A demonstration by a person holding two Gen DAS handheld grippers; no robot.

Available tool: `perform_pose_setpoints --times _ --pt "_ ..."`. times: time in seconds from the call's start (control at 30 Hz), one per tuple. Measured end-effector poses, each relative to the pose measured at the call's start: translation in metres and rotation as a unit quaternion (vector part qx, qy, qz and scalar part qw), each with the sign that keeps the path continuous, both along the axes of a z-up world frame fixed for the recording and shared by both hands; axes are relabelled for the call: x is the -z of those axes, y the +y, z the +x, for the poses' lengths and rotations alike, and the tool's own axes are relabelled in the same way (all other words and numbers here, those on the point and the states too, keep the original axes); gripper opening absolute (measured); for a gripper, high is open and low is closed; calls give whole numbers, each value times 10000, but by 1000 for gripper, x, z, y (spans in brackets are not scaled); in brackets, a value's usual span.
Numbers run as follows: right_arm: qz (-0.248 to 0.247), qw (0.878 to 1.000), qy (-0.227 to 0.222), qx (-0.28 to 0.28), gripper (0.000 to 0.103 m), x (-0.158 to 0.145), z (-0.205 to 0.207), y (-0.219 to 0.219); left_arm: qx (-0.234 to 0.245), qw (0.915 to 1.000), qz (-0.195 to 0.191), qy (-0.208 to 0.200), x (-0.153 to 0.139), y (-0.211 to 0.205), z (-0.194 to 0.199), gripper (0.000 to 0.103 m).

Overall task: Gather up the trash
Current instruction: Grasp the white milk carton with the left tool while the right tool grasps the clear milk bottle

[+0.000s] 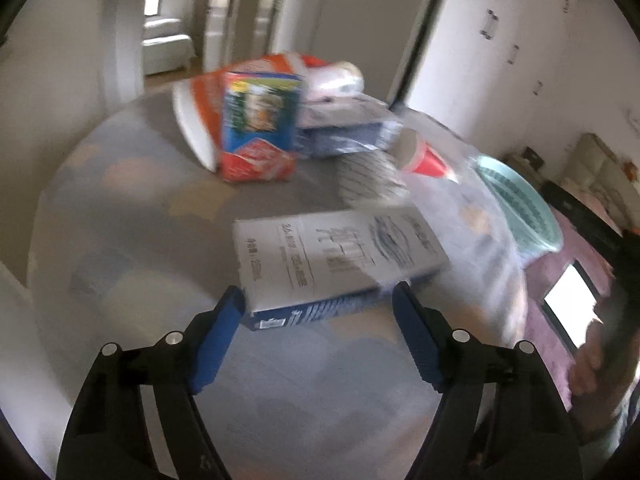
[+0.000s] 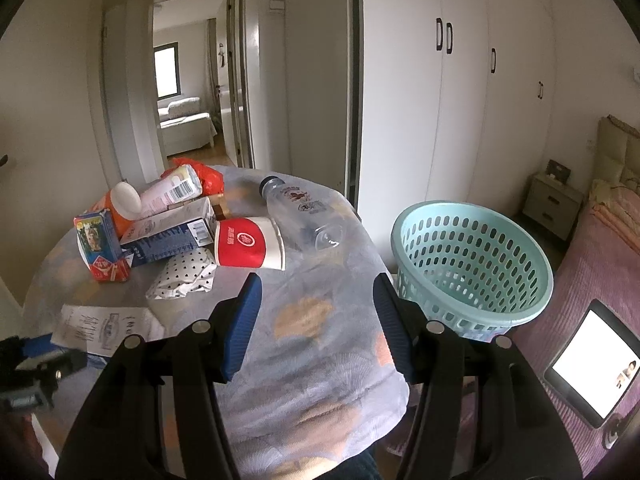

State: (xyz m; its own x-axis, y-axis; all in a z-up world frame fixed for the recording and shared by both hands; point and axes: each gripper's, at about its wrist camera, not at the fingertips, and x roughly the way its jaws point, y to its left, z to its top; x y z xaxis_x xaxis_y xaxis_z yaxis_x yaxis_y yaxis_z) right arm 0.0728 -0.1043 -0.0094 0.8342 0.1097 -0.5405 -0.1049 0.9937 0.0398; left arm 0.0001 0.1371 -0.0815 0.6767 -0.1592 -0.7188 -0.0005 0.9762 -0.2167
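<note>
Two grippers are yours to mind. Your left gripper [image 1: 318, 300] reaches down over the white and blue cardboard carton [image 1: 340, 260] lying flat on the round table under its grey patterned cloth [image 1: 132, 208]. Its blue pads [image 1: 222, 336] stand either side of the carton's near end, partly apart; the left pad looks to be at the corner, but blur hides whether either one presses.

Your right gripper [image 2: 316, 304] hangs over bare cloth with its jaws about half apart and nothing between them.

Ahead of it lie the red and white paper cup [image 2: 248, 248] on its side, the clear plastic bottle [image 2: 300, 208], a crumpled dotted paper [image 2: 184, 276] and a heap of cartons and tubes [image 2: 140, 224]. Just beside the table's right edge stands the pale green perforated plastic basket [image 2: 472, 260].
</note>
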Motion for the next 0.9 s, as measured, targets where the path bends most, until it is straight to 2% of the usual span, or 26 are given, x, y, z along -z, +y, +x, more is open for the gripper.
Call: perform_pose_setpoints --times 0.17,0.3,0.4,0.43,0.47,0.53,0.6,0.8,0.9 --pt "0 10000 8 28 54 2 0 -3 825 9963 -221 -134 -8 -30 -23 74" --pt "-56 10000 -1 -19 55 3 4 -5 1106 9926 214 -442 -23 -37 -40 77" --pt "21 9998 -6 -175 61 0 14 -8 978 9908 522 -770 -38 -32 -37 92" --pt "121 9995 -4 -297 63 -3 22 -10 974 9900 616 -815 -39 -34 -30 94" --pt "176 9992 4 -362 67 -5 29 -12 1017 9893 659 -807 -41 -37 -22 94" --pt "262 9987 40 -433 69 -9 46 -17 1194 9880 719 -661 -35 -42 0 94" --pt "295 9984 142 -469 70 -12 67 -22 1183 9874 949 -457 -27 -48 21 94" --pt "176 9956 529 -759 76 -11 135 -16 1363 9830 1227 17 -4 -63 58 92" --pt "47 9925 748 -964 76 -2 159 -2 1475 9816 1202 192 3 -68 66 90"
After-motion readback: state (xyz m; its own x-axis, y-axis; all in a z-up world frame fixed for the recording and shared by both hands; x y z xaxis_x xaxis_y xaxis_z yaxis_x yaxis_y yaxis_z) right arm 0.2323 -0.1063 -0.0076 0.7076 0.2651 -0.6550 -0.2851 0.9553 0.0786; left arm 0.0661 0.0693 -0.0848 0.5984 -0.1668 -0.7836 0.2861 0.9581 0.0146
